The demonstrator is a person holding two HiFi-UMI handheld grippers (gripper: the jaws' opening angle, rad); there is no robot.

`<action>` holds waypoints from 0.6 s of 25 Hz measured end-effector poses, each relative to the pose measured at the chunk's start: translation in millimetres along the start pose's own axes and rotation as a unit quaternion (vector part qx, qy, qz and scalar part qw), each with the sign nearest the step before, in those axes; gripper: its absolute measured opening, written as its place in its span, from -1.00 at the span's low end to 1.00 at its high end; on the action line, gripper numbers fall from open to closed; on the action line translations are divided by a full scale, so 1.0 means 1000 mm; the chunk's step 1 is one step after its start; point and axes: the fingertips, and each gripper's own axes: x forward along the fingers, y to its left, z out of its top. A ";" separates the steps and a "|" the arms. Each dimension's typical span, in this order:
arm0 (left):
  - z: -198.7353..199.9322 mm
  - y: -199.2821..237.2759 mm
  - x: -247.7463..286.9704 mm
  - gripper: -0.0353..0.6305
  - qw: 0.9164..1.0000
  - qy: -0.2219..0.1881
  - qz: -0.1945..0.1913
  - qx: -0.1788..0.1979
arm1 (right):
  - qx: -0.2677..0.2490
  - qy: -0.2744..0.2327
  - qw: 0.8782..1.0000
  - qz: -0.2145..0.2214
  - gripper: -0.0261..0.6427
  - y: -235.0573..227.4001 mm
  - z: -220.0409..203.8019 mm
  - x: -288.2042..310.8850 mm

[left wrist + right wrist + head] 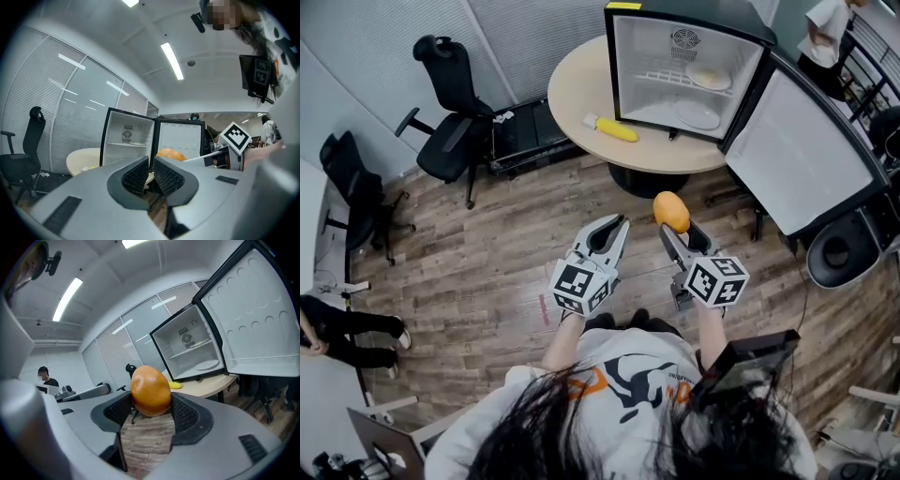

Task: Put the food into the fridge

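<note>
So, the smooth orange egg-shaped fruit (671, 212) sits mid-frame in the head view, clamped between the right gripper's (679, 231) pads and well short of the small black open fridge (626, 75) at the top. I'd hold the squeeze steady, carry it level past the white door (797, 159), and aim beside the white plate (698, 114). The left gripper (615, 225) is empty, jaws pretty much together.

The right gripper's (150, 411) two dark padded jaws clamp an orange, egg-shaped fruit (150, 390) from either side, above a wood-plank floor (146, 441). Beyond it, a small fridge (183, 351) stands on a round table (213, 386). Its door (253, 329) is swung wide, a white plate (207, 364) lies inside, and a yellow food item (175, 385) lies just beside it.
</note>
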 end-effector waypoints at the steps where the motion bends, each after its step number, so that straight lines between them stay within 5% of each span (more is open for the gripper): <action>1: 0.000 0.000 0.003 -0.81 1.000 -0.001 0.001 0.000 | 0.000 0.002 1.000 0.000 -0.11 -0.003 0.000 0.001; 15: -0.010 0.010 0.023 -0.81 0.999 0.012 0.031 -0.003 | 0.018 0.025 0.999 0.015 -0.11 -0.030 -0.007 0.011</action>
